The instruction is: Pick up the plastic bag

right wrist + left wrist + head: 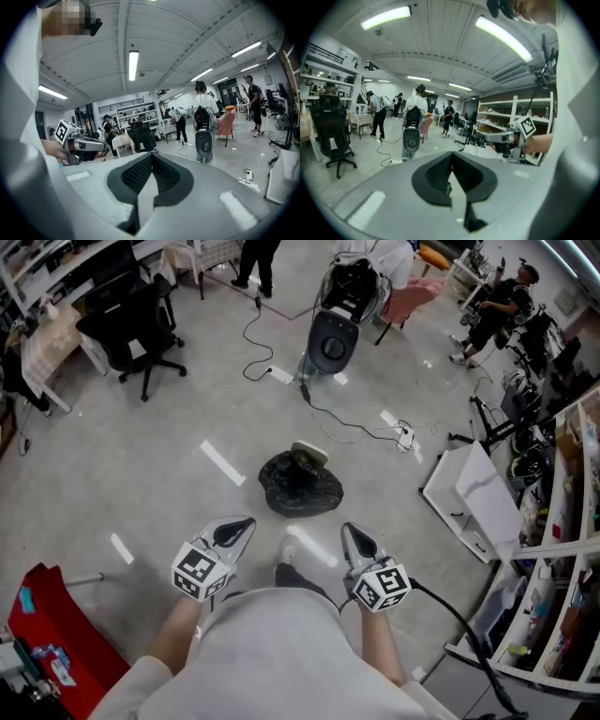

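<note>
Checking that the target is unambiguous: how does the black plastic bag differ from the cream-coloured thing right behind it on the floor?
The black plastic bag is dark and shiny; the cream thing is pale. The bag is a crumpled, irregular heap, the larger of the two; the cream thing looks rounded. The bag lies in front and hides part of the cream thing. Both rest on the floor, close together.

The right tool has its jaws pressed together, empty. The left tool shows at left, and a black office chair stands on the floor beyond.
</note>
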Available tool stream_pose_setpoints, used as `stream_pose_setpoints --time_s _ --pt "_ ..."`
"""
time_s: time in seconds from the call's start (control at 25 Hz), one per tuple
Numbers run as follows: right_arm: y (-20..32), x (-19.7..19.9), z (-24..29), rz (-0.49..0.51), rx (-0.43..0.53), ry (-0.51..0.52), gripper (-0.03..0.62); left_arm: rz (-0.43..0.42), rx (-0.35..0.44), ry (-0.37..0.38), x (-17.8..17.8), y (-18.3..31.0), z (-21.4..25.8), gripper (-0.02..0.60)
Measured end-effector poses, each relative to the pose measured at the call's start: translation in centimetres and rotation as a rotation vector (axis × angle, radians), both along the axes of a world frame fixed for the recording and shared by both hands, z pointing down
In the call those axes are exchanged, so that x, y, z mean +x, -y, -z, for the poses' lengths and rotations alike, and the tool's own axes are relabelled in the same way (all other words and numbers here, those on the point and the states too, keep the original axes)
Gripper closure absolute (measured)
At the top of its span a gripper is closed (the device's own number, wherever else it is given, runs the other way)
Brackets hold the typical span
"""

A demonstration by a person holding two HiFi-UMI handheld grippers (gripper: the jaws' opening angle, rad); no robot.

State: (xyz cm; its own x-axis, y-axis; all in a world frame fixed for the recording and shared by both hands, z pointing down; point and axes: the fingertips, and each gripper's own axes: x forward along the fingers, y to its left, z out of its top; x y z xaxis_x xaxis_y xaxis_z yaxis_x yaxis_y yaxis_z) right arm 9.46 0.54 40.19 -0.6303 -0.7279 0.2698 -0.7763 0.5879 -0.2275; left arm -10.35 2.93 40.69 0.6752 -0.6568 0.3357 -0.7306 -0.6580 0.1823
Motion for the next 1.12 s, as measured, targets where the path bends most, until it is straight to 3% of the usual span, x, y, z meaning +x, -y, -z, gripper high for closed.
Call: stream_pose_setpoints --time_s 0.56,0.88,1.12 --pt "9.6 6.9 -3.3 0.038 -0.064 -0.01 0.591 0.024 -0.05 0.028 5.2 9.9 -1.7 0.577" --pt "11.1 6.2 -5.1 0.02 -0.11 0.006 0.592 0.003 -0.075 0.064 4.4 12.6 -2.8 0.577" --pt "12.3 5.4 -6.2 -0.055 -0.131 0.005 0.592 -0.039 -0.083 0.066 2.4 15.6 -3.6 0.577"
